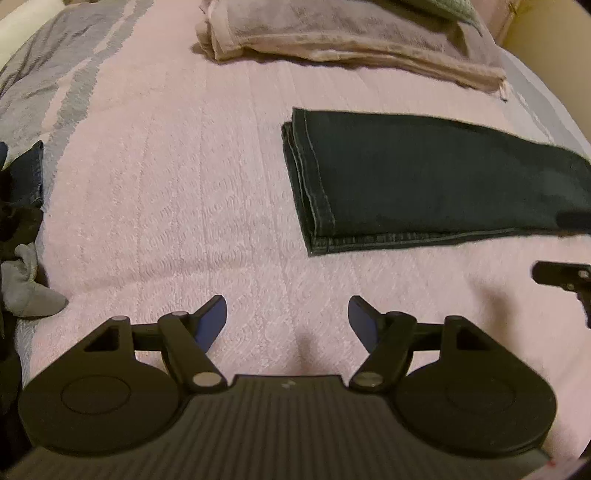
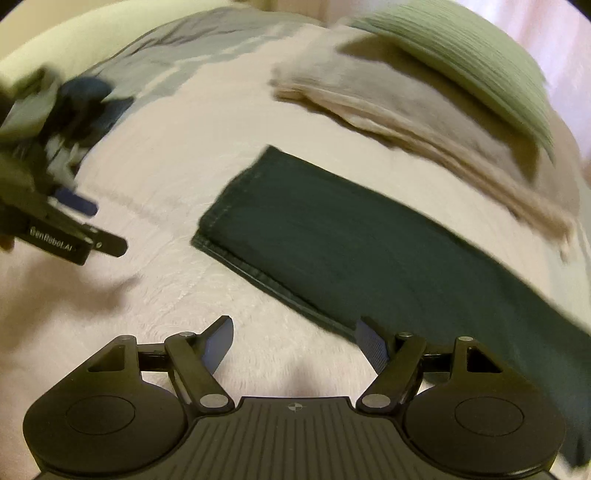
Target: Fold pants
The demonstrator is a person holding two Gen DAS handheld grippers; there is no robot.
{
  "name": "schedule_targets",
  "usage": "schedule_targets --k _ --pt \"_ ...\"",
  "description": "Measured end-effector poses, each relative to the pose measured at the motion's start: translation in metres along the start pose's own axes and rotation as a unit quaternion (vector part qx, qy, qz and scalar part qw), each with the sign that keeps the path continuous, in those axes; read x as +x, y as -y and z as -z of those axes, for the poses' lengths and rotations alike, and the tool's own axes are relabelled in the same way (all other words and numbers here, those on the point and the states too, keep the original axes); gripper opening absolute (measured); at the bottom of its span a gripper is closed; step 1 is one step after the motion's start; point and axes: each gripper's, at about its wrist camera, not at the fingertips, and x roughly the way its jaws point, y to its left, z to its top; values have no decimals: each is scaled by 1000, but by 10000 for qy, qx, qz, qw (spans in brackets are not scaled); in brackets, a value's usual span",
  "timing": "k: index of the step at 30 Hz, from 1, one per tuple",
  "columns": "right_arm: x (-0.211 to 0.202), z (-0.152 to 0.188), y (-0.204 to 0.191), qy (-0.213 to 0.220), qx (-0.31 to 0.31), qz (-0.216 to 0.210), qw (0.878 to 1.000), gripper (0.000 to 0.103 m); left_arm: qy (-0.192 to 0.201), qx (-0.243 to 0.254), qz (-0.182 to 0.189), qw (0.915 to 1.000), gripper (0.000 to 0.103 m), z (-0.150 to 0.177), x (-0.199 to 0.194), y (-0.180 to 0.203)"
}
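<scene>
Dark denim pants (image 1: 436, 177) lie folded lengthwise into a long strip on the pink bedspread (image 1: 184, 184), hems toward the left. My left gripper (image 1: 288, 314) hovers open over bare bedspread, in front of and left of the hems, with nothing between its fingers. In the right wrist view the pants (image 2: 369, 251) run diagonally from centre to lower right. My right gripper (image 2: 295, 336) is open beside the near long edge of the strip, its right finger (image 2: 373, 343) over the denim edge. The left gripper (image 2: 70, 221) shows at the left there.
A folded beige towel (image 1: 351, 33) and a green cushion (image 2: 472, 62) lie beyond the pants. A heap of dark and grey clothes (image 1: 22, 240) sits at the bed's left side. A grey patterned blanket (image 1: 48, 74) covers the far left.
</scene>
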Motion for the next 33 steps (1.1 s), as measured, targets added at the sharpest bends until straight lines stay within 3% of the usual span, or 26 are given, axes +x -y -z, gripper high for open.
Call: schedule_targets --k 9,17,18,20,22,24,28,31,33 --pt "97 0 -54 511 -1853 54 9813 68 426 792 -14 9959 76 -14 24 -22" --pt "156 1 -104 931 -3177 473 9424 63 620 545 -94 9965 78 -26 41 -48" --pt "159 1 -105 1007 -3242 534 9391 60 610 514 -100 9968 78 -25 43 -51" --pt "163 -1 -107 1028 -3305 525 9367 42 591 454 -119 9971 78 -24 46 -57" --pt "162 -2 -104 1068 -3218 544 9392 23 571 418 -123 9974 78 -24 47 -61" --pt "156 -7 -96 1143 -2851 495 9504 16 558 418 -145 9975 78 -24 46 -64" --pt "129 -26 -71 1423 -2010 304 9687 13 575 454 -199 9971 78 -26 38 -64" --pt "96 -42 -31 1702 -892 10 9814 12 630 469 -225 9967 78 -33 30 -58" --pt "70 -46 10 1911 -55 -161 9814 12 673 515 -212 9962 79 -41 25 -48"
